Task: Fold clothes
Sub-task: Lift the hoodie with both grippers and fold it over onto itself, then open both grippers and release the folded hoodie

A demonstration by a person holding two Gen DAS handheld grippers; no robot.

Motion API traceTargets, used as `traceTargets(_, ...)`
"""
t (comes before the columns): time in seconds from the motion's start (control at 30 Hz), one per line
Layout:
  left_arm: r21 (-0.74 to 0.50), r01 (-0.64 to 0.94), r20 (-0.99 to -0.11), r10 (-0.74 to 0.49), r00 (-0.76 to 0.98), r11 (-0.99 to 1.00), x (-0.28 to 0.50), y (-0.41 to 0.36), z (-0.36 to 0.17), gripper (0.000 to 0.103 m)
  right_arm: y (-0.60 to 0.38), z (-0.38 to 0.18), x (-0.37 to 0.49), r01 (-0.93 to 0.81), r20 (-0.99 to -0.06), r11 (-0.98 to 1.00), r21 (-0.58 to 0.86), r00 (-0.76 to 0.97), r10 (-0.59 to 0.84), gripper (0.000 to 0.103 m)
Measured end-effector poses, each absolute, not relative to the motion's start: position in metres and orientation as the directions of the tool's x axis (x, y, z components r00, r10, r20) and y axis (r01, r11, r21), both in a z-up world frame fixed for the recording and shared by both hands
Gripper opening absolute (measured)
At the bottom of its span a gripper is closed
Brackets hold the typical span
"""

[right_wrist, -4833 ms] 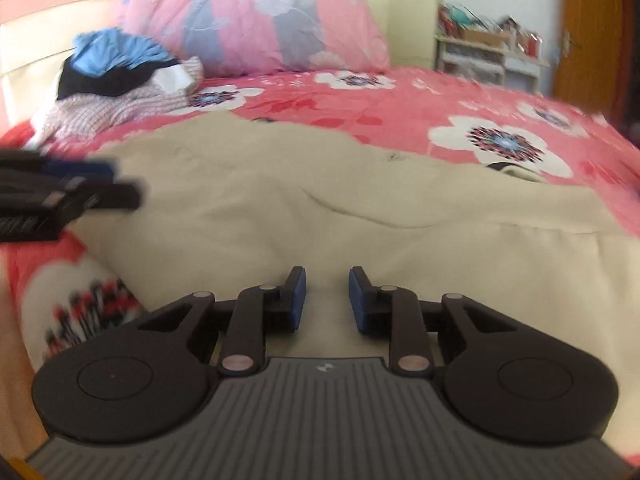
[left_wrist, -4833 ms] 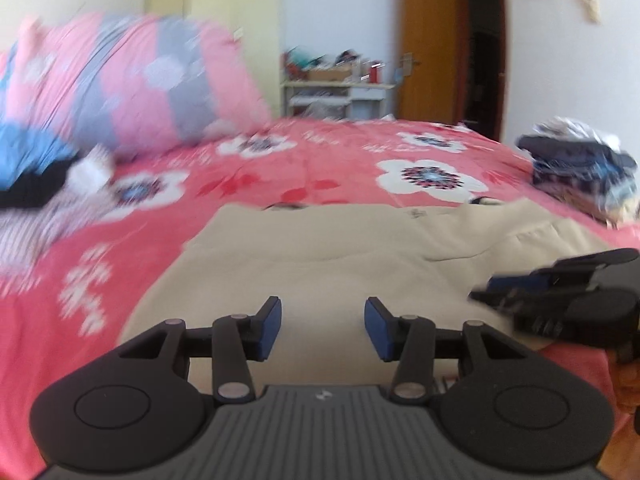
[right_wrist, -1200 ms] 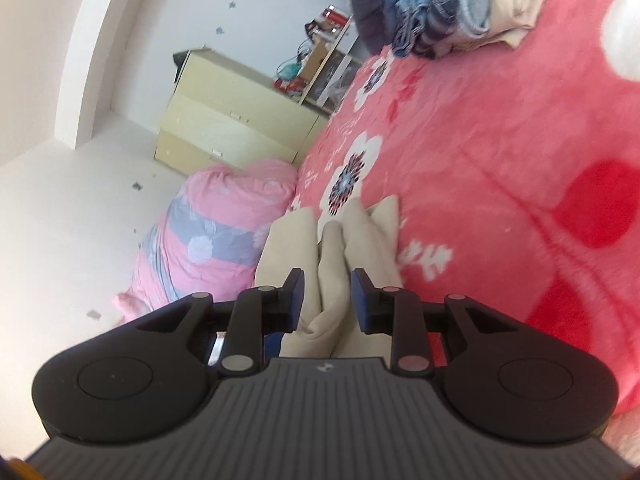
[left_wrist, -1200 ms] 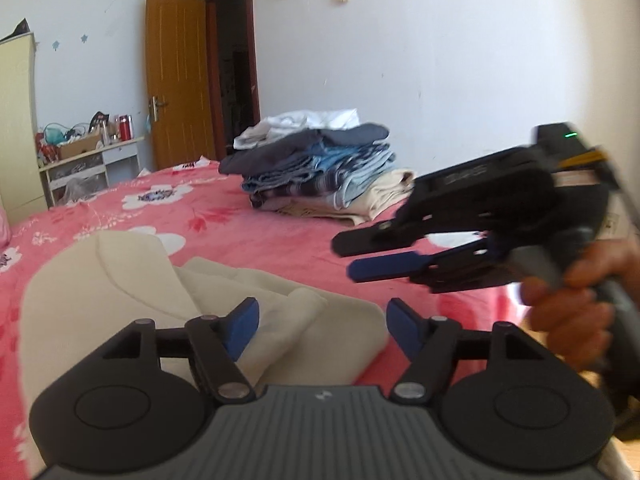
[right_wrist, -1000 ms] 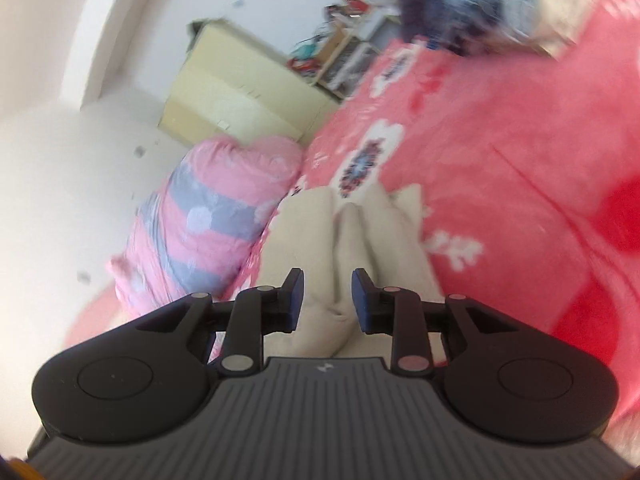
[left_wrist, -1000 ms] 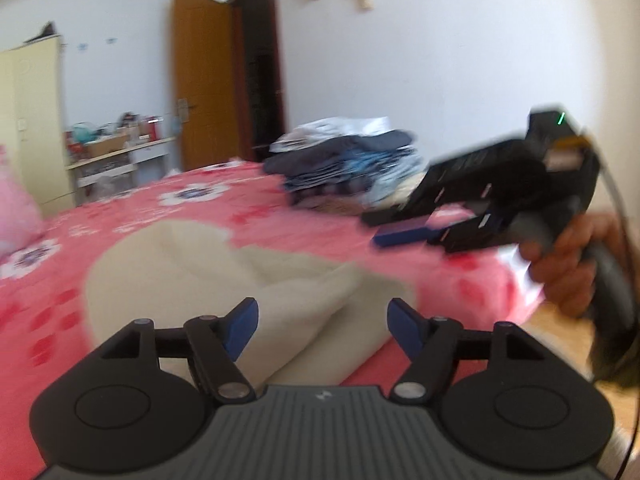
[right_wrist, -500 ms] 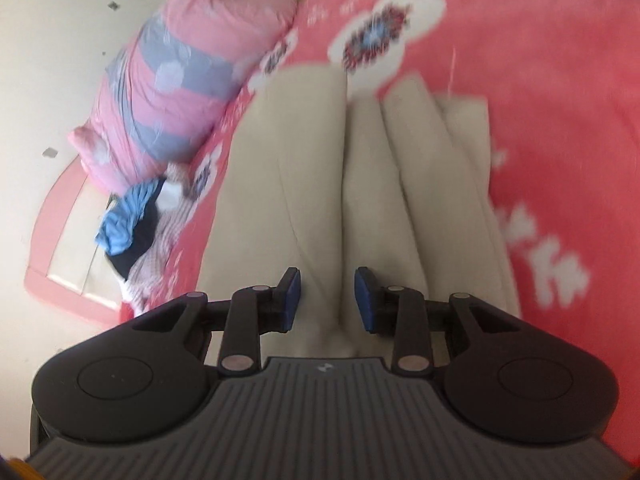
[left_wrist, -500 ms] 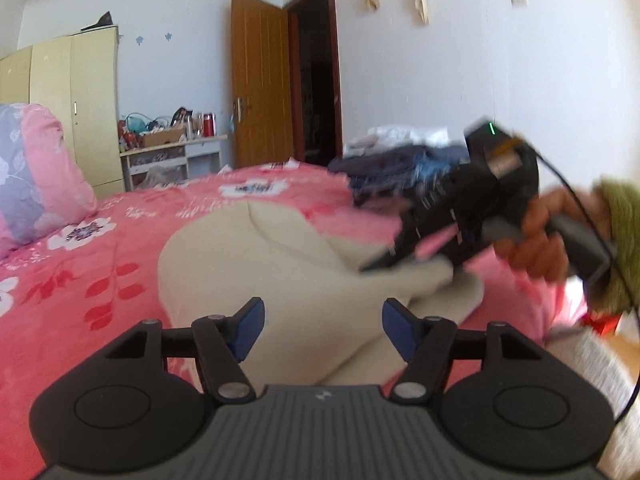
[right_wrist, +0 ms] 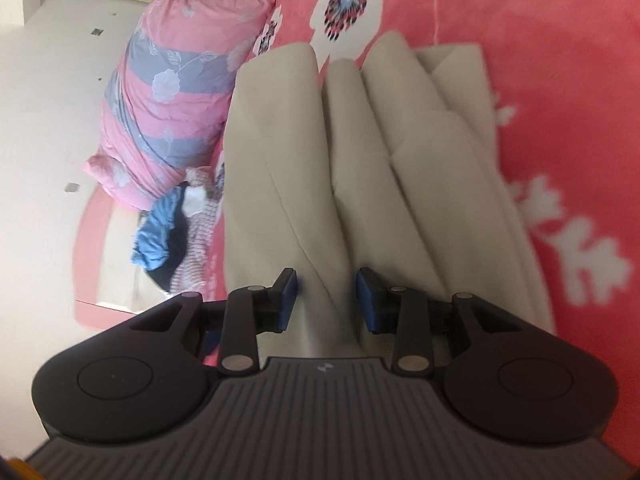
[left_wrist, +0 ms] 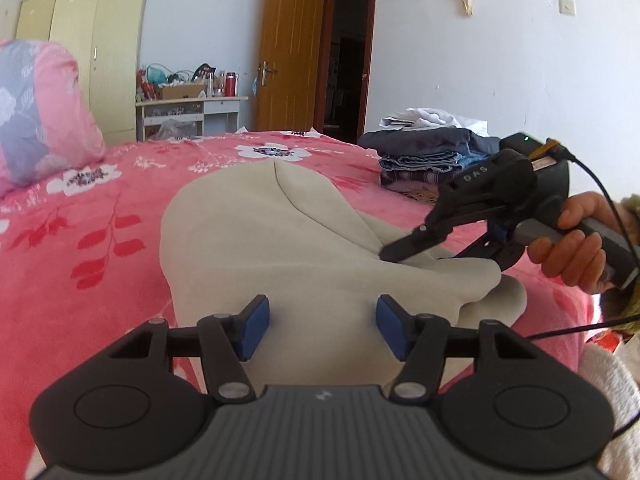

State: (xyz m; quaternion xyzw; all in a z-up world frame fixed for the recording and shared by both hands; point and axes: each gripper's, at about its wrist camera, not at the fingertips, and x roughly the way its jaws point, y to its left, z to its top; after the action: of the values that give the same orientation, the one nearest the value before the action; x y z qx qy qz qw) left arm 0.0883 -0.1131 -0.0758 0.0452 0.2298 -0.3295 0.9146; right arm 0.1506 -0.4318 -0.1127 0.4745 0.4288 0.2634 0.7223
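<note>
A beige garment (left_wrist: 260,240) lies folded into long thick layers on the pink flowered bedspread (left_wrist: 88,288). My left gripper (left_wrist: 322,328) hovers open over its near end, with its blue pads wide apart and nothing held. At the garment's right edge my right gripper (left_wrist: 416,256) is held by a hand (left_wrist: 568,248). Its fingers stand apart around a raised fold. In the right wrist view the garment (right_wrist: 360,160) runs away in several ridges, and one ridge passes between the parted pads of the right gripper (right_wrist: 327,300).
A stack of folded clothes (left_wrist: 428,156) sits at the bed's far right corner. A pink and grey rolled quilt (right_wrist: 176,88) and a heap of unfolded clothes (right_wrist: 172,232) lie near the headboard. Wardrobe (left_wrist: 92,52), cluttered desk (left_wrist: 188,108) and door (left_wrist: 292,48) stand beyond.
Both grippers swung round and came down to the garment's right end. The right gripper's pads have spread slightly around the beige fold. The left gripper stays open.
</note>
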Motion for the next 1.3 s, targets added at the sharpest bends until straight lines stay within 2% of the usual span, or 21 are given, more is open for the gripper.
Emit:
traceTargets(0.23, -0.051, 0.634, -0.446, -0.585, 0.677, 0.772, 0.085, -0.114, -0.081, 0.060, -0.445, -0.123, 0.146, -0.062, -0.090, 0.143, 0.988, 0.523, 0.847, 0.035)
traceTargets(0.33, -0.048, 0.635, -0.445, -0.586, 0.678, 0.771, 0.085, -0.115, -0.082, 0.061, -0.440, -0.132, 0.145, -0.012, -0.172, 0.210, 0.978, 0.529, 0.831, 0.035)
traceTargets(0.4, -0.046, 0.634, -0.443, -0.585, 0.680, 0.772, 0.085, -0.115, -0.082, 0.061, -0.431, -0.136, 0.147, 0.014, -0.221, 0.251, 0.968, 0.521, 0.824, 0.030)
traceTargets(0.5, -0.044, 0.633, -0.435, -0.585, 0.684, 0.773, 0.084, -0.116, -0.083, 0.061, -0.414, -0.129, 0.148, -0.010, -0.272, 0.325, 0.946, 0.526, 0.806, 0.032)
traceTargets(0.6, -0.036, 0.637, -0.433, -0.587, 0.684, 0.770, 0.083, -0.117, -0.083, 0.061, -0.396, -0.111, 0.141, -0.080, -0.337, 0.449, 0.890, 0.549, 0.765, 0.019)
traceTargets(0.7, -0.037, 0.640, -0.433, -0.589, 0.682, 0.768, 0.081, -0.120, -0.080, 0.062, -0.387, -0.088, 0.126, -0.172, -0.341, 0.532, 0.829, 0.599, 0.724, 0.012)
traceTargets(0.9, -0.015, 0.663, -0.427, -0.604, 0.673, 0.749, 0.074, -0.133, -0.064, 0.062, -0.400, -0.057, 0.117, -0.232, -0.352, 0.613, 0.755, 0.646, 0.678, 0.009)
traceTargets(1.17, 0.007, 0.663, -0.401, -0.606, 0.687, 0.748, 0.061, -0.132, -0.045, 0.061, -0.441, -0.056, 0.094, -0.230, -0.342, 0.636, 0.737, 0.684, 0.644, 0.009)
traceTargets(1.3, 0.005, 0.634, -0.457, -0.562, 0.689, 0.773, 0.073, -0.135, -0.057, 0.065, -0.452, -0.077, 0.089, -0.179, -0.394, 0.662, 0.728, 0.680, 0.618, 0.008)
